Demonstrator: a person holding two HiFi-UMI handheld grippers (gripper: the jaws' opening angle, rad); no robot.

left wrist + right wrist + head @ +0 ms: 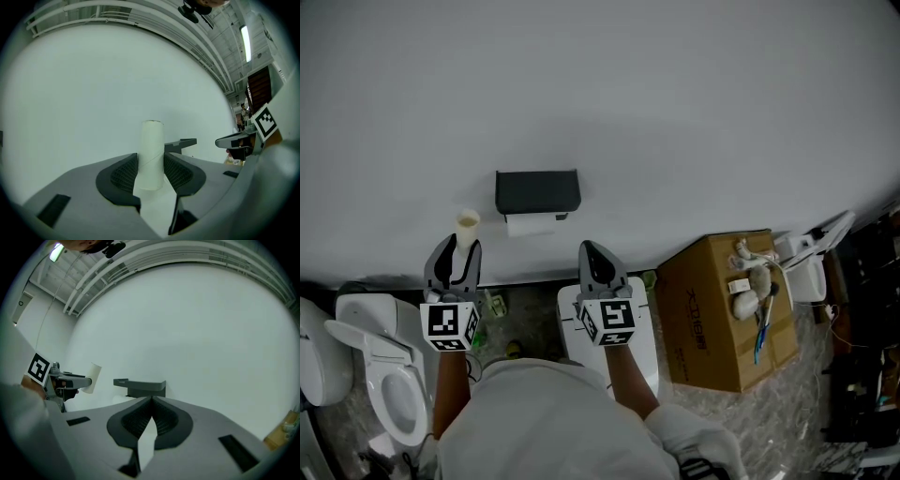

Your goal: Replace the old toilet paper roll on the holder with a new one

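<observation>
Cardboard tube [468, 225], bare, stands upright between the jaws of the left gripper [457, 251]. Both ribbed pads press on its lower half, and its upper end rises clear of them. Right gripper [592, 253] carries nothing, its jaws fully together. Both grippers are level and near the white wall [675, 112], with the tube just left of and slightly below the black toilet paper holder [537, 191].

A white paper roll [530, 225] shows beneath the holder's cover. Only its lower edge is visible, and its mounting cannot be made out. In the left gripper view the tube hides most of the holder.

Toilet [389, 375] at near left is cut off by the frame. Items on top of the cardboard box [703, 319] at right are indistinct.
</observation>
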